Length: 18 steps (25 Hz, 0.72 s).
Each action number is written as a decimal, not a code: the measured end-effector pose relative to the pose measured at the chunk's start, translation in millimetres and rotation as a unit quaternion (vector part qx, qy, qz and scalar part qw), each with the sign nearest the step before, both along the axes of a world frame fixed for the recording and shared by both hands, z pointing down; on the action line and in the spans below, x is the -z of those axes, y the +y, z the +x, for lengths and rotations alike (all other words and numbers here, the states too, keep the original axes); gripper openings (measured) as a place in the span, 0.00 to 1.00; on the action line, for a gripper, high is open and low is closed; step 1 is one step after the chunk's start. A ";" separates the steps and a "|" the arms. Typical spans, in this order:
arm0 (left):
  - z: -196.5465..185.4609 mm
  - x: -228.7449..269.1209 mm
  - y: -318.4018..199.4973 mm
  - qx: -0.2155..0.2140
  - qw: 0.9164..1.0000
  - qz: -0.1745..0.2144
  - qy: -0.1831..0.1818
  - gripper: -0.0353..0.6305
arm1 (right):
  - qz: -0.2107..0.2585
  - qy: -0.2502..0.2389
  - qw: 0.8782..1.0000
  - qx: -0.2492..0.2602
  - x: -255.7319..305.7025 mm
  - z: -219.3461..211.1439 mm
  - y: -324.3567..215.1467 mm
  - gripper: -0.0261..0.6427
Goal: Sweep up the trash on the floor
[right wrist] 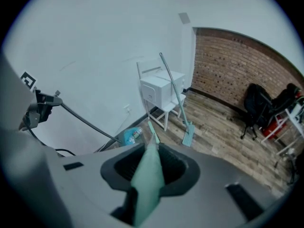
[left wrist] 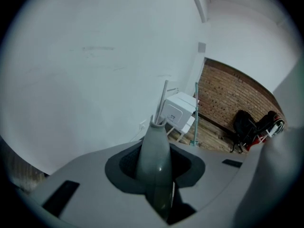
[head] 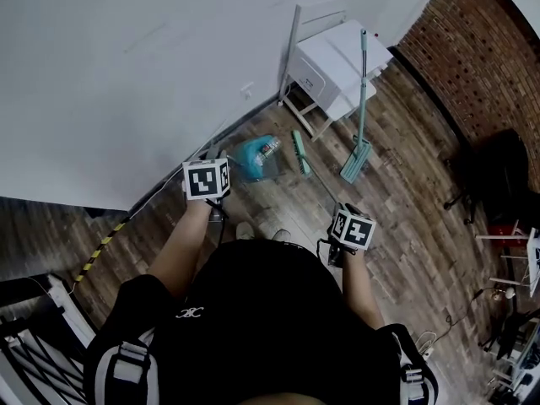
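Observation:
A blue dustpan (head: 253,159) lies on the wooden floor by the white wall, with some trash (head: 268,148) in it. My left gripper (head: 221,194) is shut on the dustpan's grey handle (left wrist: 156,151), which stands up between the jaws. My right gripper (head: 339,216) is shut on the green broom handle (right wrist: 148,179). The broom head (head: 299,152) rests on the floor just right of the dustpan. In the right gripper view the dustpan (right wrist: 131,137) shows beyond the broom, and the left gripper (right wrist: 38,109) hangs at the left.
A white stool with a box (head: 333,57) stands against the wall, and a green mop (head: 361,99) leans on it. A brick wall (head: 472,57) runs along the right. A black chair (head: 498,175) stands at the right. Yellow-black tape (head: 101,247) marks the floor at the left.

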<state>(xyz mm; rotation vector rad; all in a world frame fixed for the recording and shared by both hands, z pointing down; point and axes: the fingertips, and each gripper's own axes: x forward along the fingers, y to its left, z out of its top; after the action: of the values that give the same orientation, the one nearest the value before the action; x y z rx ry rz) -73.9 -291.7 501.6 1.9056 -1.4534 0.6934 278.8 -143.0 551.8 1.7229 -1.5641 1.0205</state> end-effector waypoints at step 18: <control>33.1 2.8 0.5 -0.015 1.000 -0.003 -0.012 0.20 | 0.008 -0.019 1.000 0.003 -6.9 28.6 -15.8 0.19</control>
<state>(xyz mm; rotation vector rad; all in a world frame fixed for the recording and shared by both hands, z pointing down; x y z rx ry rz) -40.8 -291.2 498.8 1.9251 -1.4387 0.7365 307.5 -158.8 558.6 1.7167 -1.6037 1.0453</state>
